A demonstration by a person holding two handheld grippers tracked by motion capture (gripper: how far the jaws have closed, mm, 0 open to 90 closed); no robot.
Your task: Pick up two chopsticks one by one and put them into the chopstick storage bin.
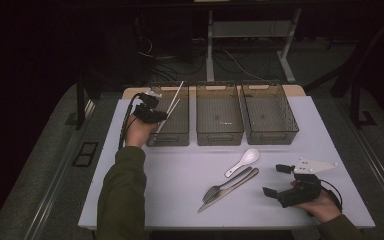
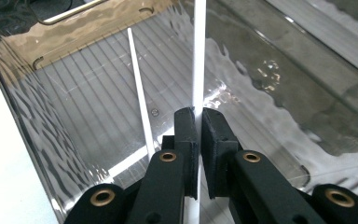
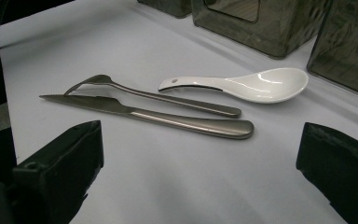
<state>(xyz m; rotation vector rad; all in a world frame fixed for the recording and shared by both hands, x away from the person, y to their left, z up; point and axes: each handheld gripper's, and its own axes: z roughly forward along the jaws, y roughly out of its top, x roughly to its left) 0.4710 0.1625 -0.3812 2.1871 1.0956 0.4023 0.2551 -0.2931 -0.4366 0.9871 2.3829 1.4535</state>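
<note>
The left gripper (image 2: 198, 122) jaws clamp one white chopstick (image 2: 198, 56) upright over the smoked bin (image 1: 180, 131) nearest the bench's far-left corner; right gripper (image 1: 276, 180) jaws stand wide.

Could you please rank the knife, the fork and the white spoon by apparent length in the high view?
1. Knife, longest.
2. Fork, slightly shorter; it lies right beside the knife, so the gap is small and unsure.
3. White spoon, clearly shortest.

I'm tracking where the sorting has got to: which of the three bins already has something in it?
The leftmost bin: white chopsticks angle into it, one clamped by the left gripper. The middle bin and right bin look empty.
</note>
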